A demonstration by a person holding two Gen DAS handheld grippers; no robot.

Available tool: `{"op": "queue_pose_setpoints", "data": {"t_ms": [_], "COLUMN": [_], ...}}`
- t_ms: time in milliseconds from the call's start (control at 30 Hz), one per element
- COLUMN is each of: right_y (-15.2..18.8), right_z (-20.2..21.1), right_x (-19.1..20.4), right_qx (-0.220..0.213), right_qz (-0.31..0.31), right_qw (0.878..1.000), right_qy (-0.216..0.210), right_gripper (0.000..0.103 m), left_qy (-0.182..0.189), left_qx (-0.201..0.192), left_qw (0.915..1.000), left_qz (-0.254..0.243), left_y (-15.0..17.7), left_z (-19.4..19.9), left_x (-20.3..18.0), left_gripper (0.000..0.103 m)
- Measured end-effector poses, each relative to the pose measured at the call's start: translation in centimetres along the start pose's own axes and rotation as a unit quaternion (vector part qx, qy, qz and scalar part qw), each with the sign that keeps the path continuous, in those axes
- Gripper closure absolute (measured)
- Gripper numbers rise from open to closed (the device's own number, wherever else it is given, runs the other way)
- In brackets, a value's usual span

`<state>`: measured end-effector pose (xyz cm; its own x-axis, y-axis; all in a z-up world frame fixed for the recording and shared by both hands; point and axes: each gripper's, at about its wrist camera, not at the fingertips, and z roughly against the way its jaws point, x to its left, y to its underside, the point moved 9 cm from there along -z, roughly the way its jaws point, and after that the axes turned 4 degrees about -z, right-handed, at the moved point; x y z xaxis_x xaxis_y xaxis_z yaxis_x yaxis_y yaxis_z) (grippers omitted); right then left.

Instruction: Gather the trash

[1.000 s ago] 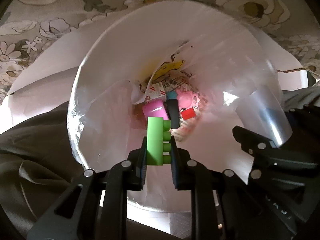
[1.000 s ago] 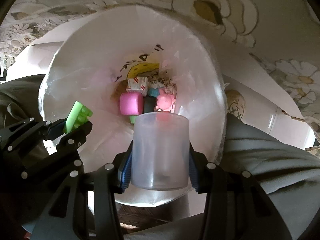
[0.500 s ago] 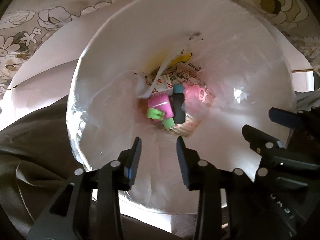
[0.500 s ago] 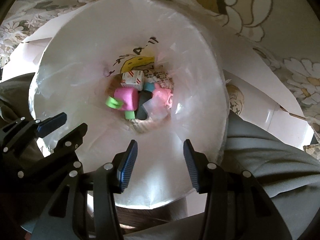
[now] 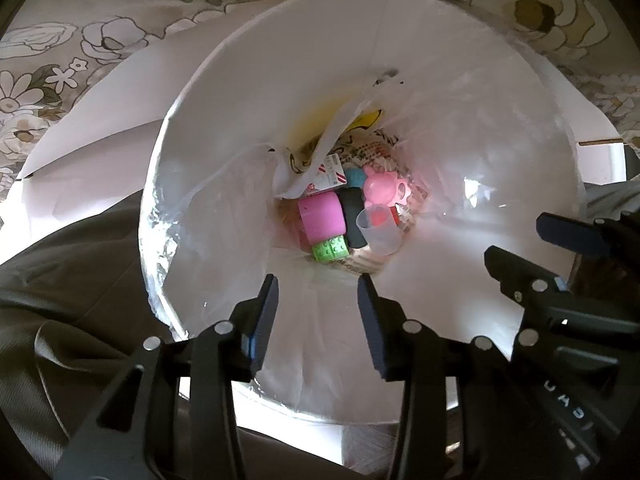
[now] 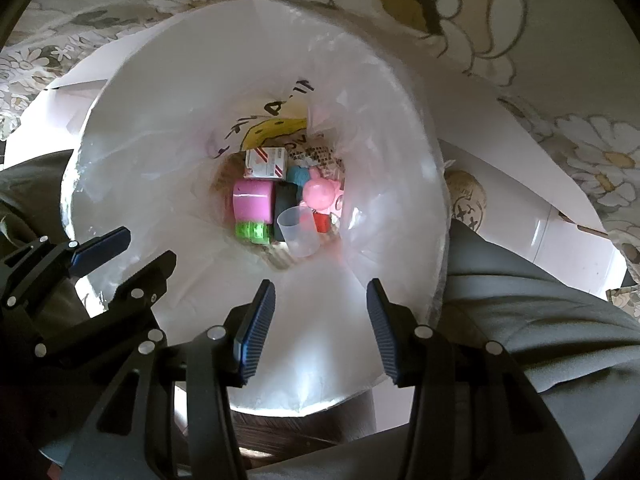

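I look down into a white bin lined with a clear bag; it also shows in the right wrist view. At its bottom lie a green brick, a clear plastic cup, a pink cylinder, a pink toy, a black piece and a small carton. My left gripper is open and empty above the bin mouth. My right gripper is open and empty beside it; it also shows in the left wrist view.
The bin stands by a flowered cloth with white paper sheets under its far side. Grey-green fabric lies at the near left and grey fabric at the near right.
Both grippers opened. The green brick left my left gripper and the clear cup left my right gripper; both fell to the bottom of the bin and now lie still.
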<state>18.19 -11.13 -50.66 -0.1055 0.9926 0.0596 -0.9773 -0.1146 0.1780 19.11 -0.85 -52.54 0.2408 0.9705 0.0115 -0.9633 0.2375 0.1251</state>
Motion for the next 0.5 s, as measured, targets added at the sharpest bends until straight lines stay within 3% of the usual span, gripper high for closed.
{"op": "queue_pose_setpoints", "data": {"t_ms": [267,500], "right_y": [0.6,2.8], "right_z": [4.4,11.8], "right_x": [0.4,1.0], "right_qx": [-0.058,-0.146], "right_qz": [0.019,0.045], "right_qw": [0.998,0.988], "right_qy": [-0.014,-0.029], "right_gripper": [0.051,0.049], "left_qy": [-0.024,-0.062], "left_qx": [-0.079,-0.186], "left_qw": [0.9964,0.9796], "left_qz": [-0.017,-0.044], "left_y": [-0.1,1.2], "left_z": [5.4,14.0], "left_x": [0.0,0.8], "left_gripper": [0.057,0.054]}}
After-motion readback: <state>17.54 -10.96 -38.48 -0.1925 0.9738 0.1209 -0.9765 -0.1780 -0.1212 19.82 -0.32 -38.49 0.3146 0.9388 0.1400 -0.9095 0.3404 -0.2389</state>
